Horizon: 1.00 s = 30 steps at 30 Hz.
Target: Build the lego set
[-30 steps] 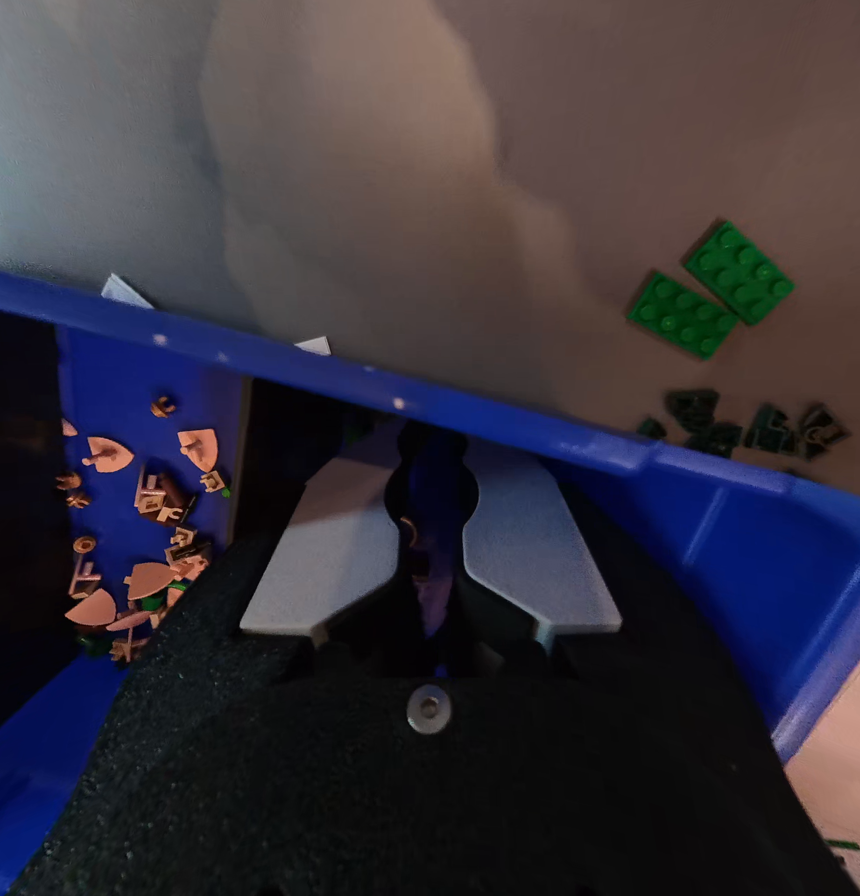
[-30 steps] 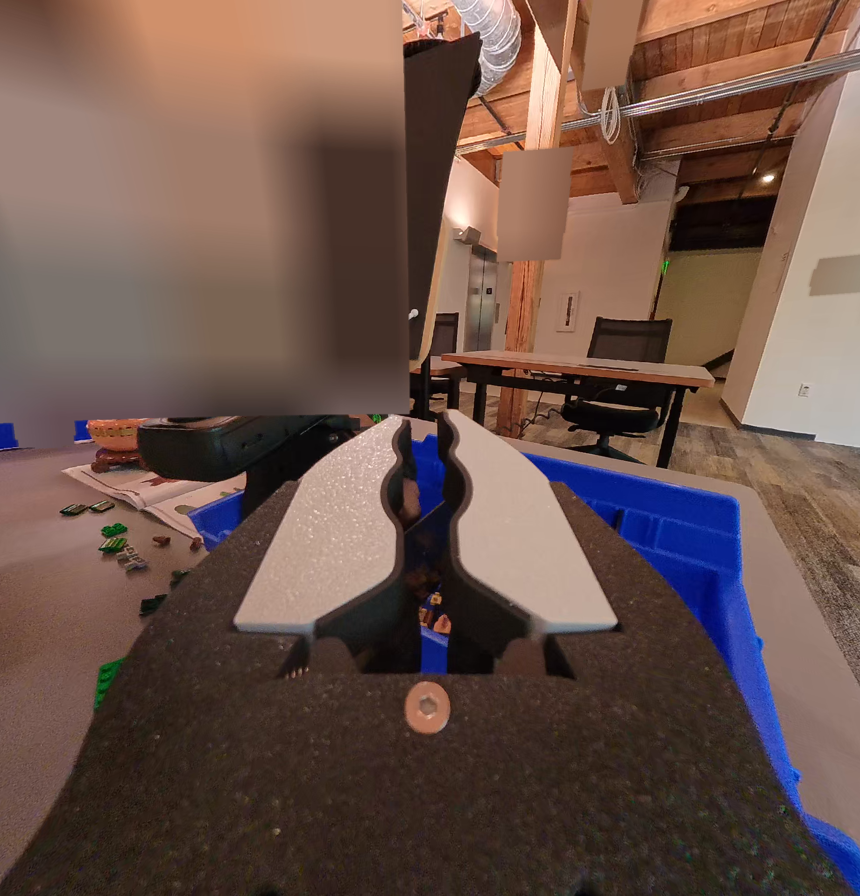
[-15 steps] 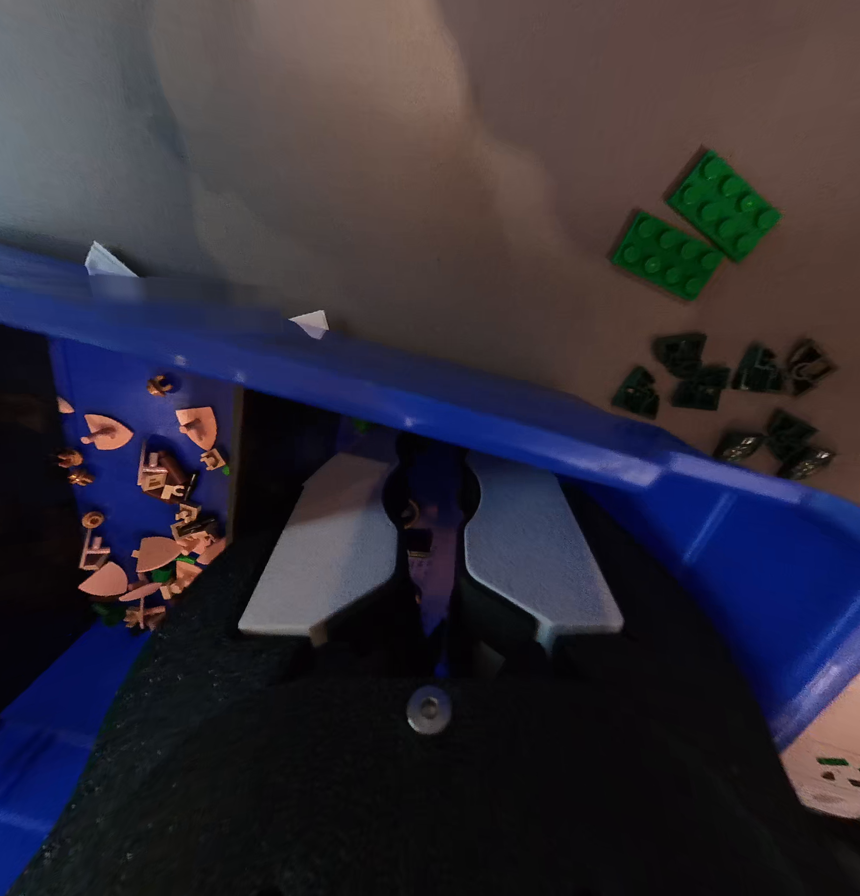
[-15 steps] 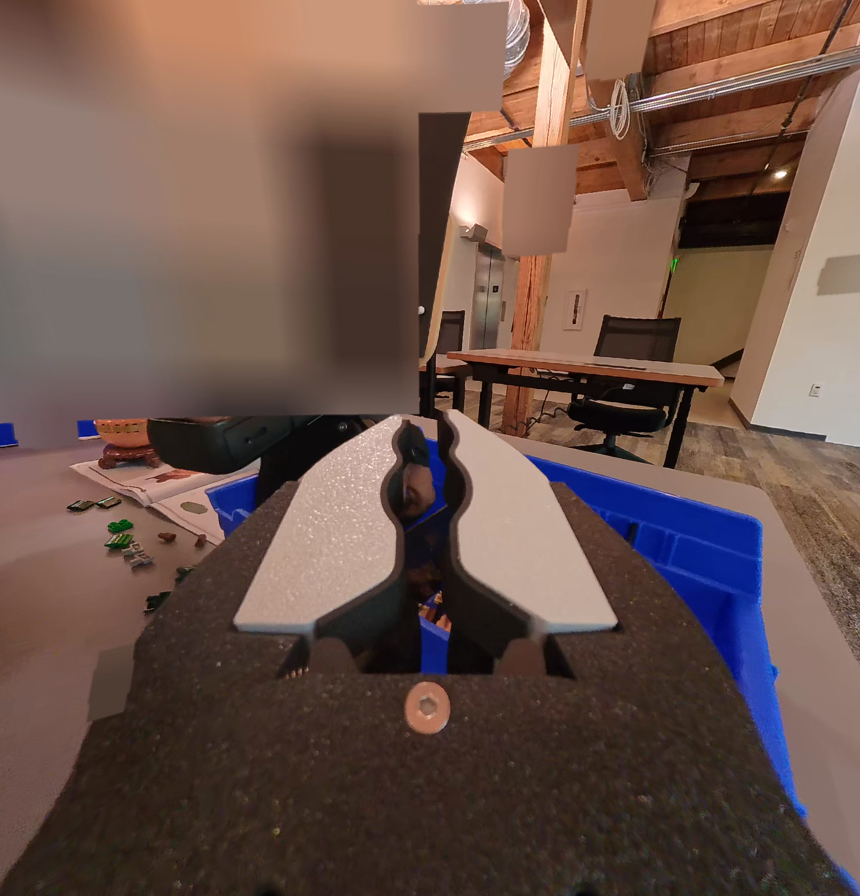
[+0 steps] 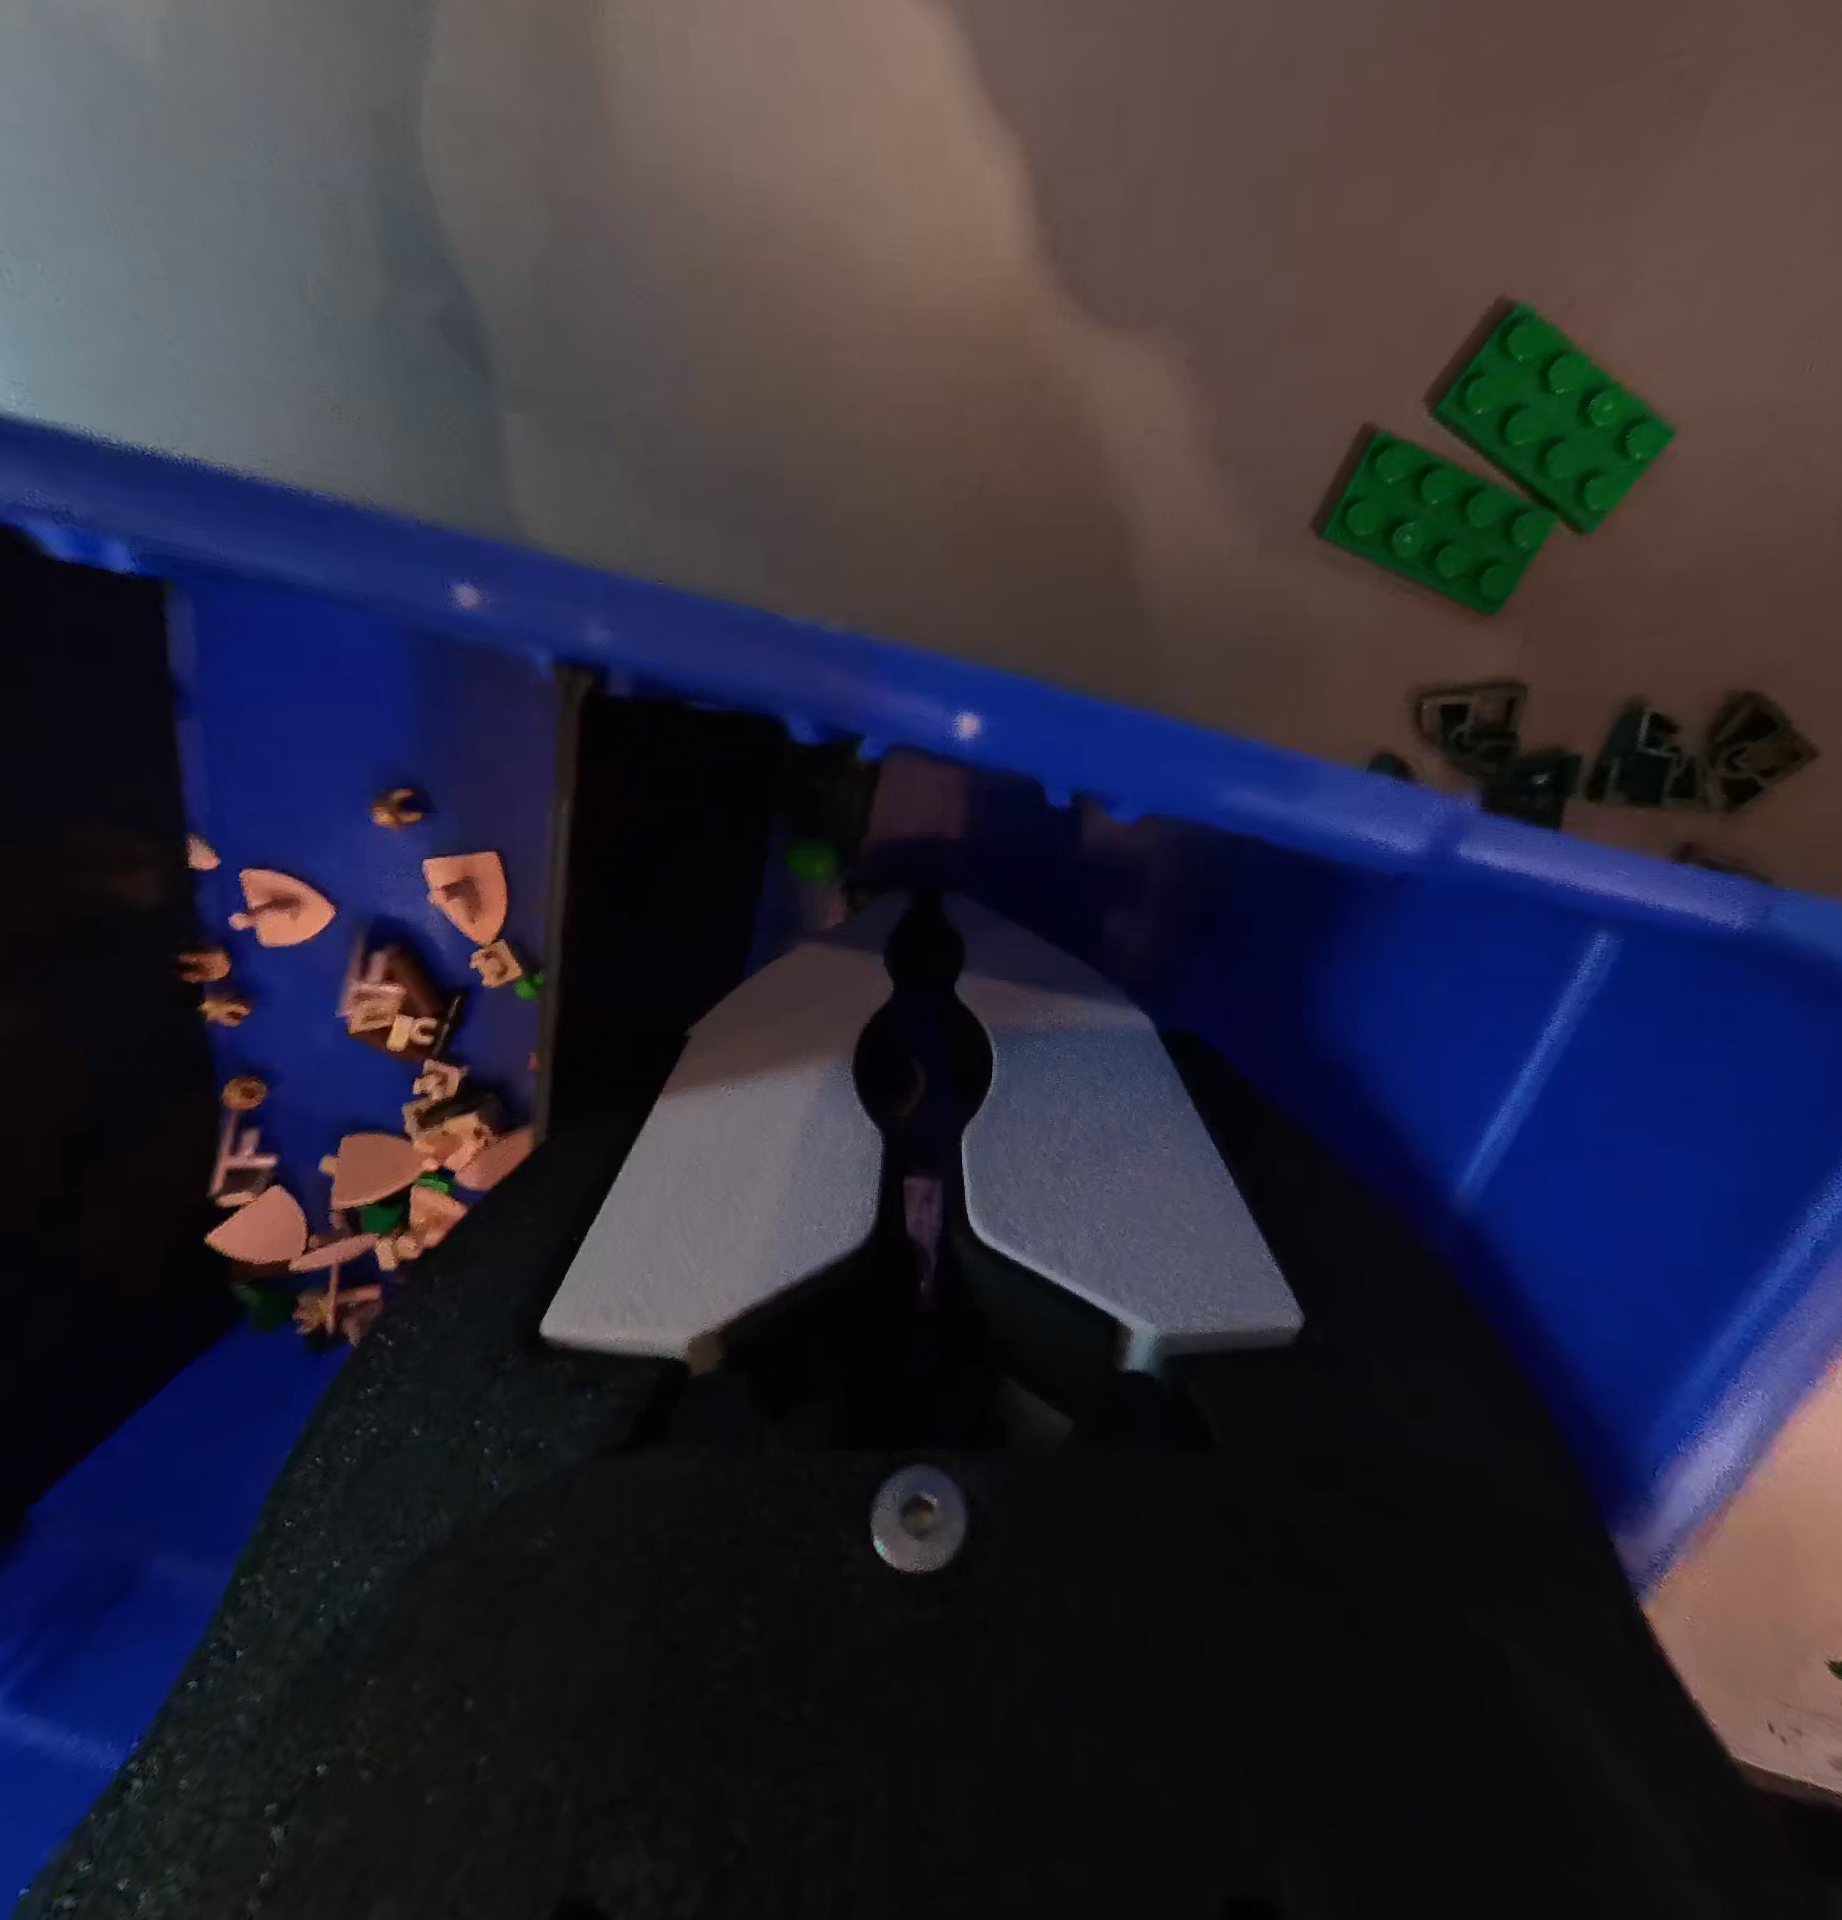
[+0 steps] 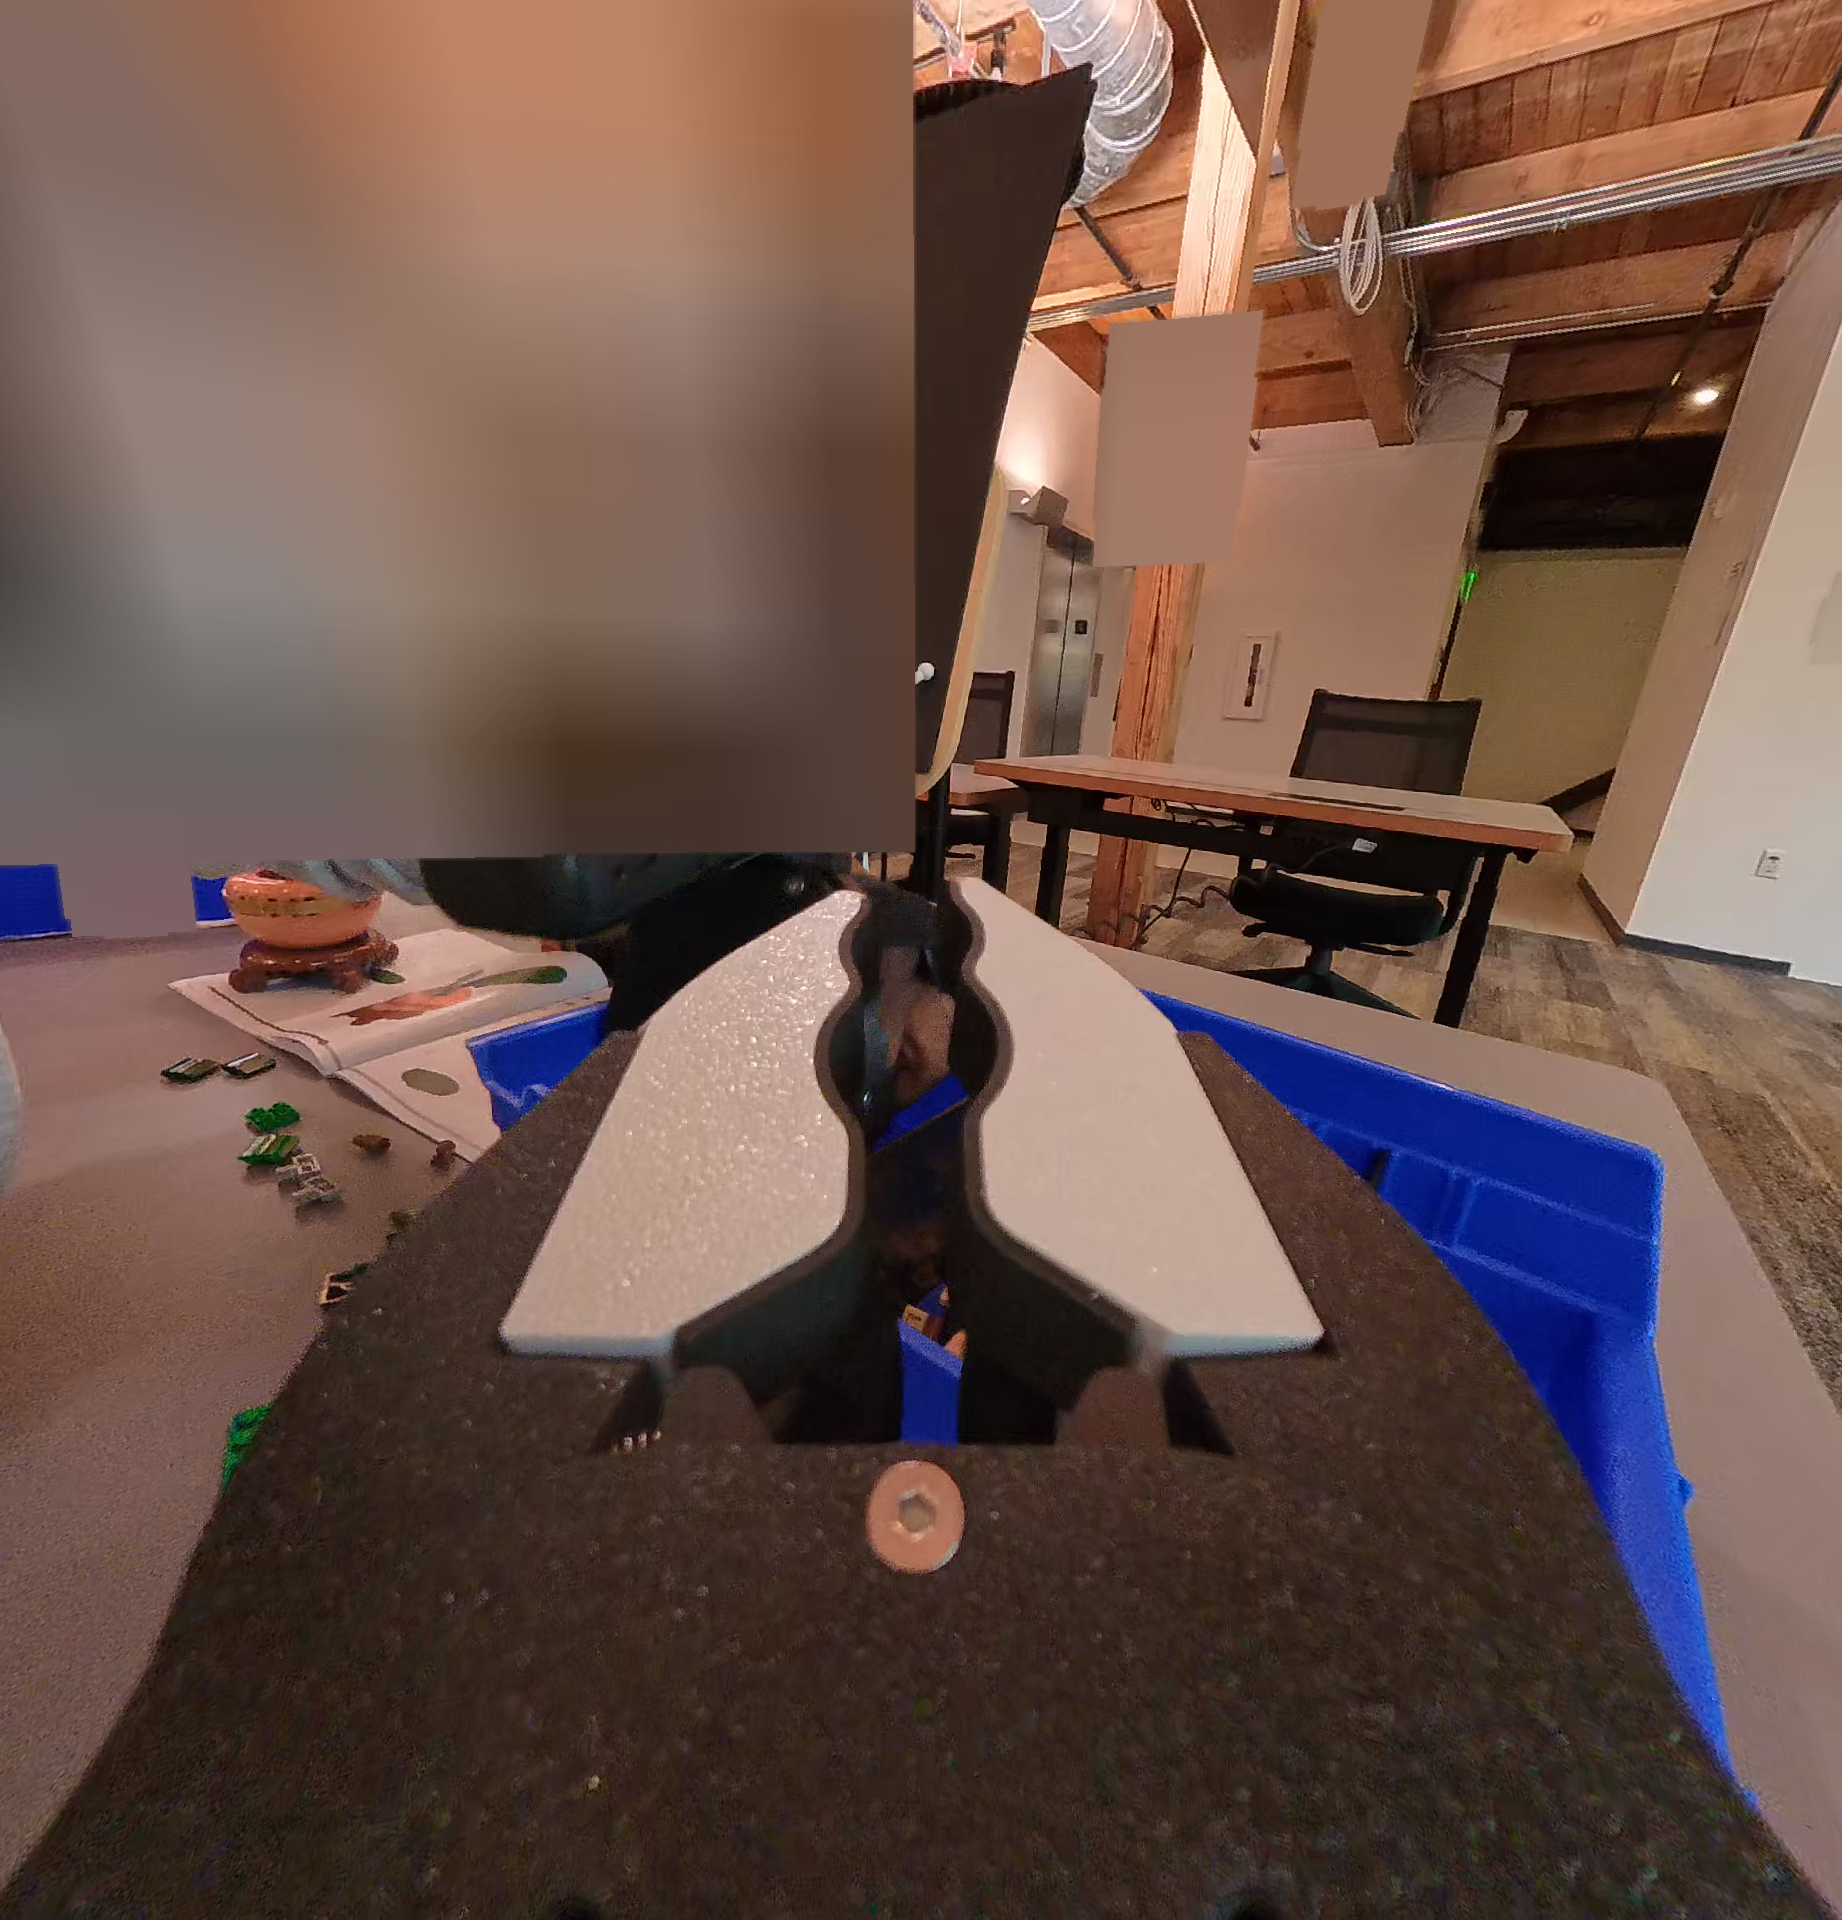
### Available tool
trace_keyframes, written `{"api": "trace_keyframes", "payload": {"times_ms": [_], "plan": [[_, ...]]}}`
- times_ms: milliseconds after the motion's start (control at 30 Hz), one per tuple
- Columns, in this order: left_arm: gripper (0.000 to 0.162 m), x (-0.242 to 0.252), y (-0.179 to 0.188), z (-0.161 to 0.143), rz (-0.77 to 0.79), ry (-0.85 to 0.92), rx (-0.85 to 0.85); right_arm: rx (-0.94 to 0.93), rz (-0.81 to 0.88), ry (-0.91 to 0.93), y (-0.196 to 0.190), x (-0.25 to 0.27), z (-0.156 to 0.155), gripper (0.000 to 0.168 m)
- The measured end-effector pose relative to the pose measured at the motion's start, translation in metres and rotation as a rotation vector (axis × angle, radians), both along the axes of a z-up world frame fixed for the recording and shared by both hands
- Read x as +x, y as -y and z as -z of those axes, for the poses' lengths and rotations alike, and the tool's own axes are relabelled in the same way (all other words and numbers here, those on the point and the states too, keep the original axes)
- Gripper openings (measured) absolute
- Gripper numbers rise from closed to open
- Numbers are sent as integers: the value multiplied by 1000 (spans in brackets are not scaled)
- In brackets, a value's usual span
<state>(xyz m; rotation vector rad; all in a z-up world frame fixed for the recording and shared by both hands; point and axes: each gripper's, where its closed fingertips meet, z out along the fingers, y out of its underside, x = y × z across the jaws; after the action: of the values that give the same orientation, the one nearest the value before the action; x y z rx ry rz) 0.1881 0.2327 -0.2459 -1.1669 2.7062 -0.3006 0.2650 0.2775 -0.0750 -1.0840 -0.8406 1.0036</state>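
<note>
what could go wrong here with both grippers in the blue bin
1. The left gripper sits low inside the blue bin, jaws nearly shut, close under the rim; lifting carelessly could catch the wall and jolt the tan pieces.
2. The right gripper seems to pinch a small brown piece only near its tips; it might slip and fall back.
</note>
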Motion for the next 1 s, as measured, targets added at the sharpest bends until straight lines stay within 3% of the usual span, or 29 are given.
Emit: {"api": "trace_keyframes", "payload": {"times_ms": [233, 400, 600, 800, 867, 1000], "plan": [[0, -3, -3, -33, -66, 74, -24, -1, 0, 5, 2, 1, 1, 11], [15, -1, -12, -9, -18, 28, 99, 7, -4, 17, 4, 2, 1, 11], [19, -4, -7, 4, 12, -31, 57, 22, 2, 9, 6, 3, -1, 11], [20, -2, -5, 9, -52, -11, 36, 20, -20, 32, 7, -4, 2, 10], [5, -6, 4, 12, -30, -46, -24, 21, -24, 35, 8, -4, 3, 11], [9, -3, 4, 9, -13, -38, -51, 21, -22, 43, 7, -5, 4, 11]]}}
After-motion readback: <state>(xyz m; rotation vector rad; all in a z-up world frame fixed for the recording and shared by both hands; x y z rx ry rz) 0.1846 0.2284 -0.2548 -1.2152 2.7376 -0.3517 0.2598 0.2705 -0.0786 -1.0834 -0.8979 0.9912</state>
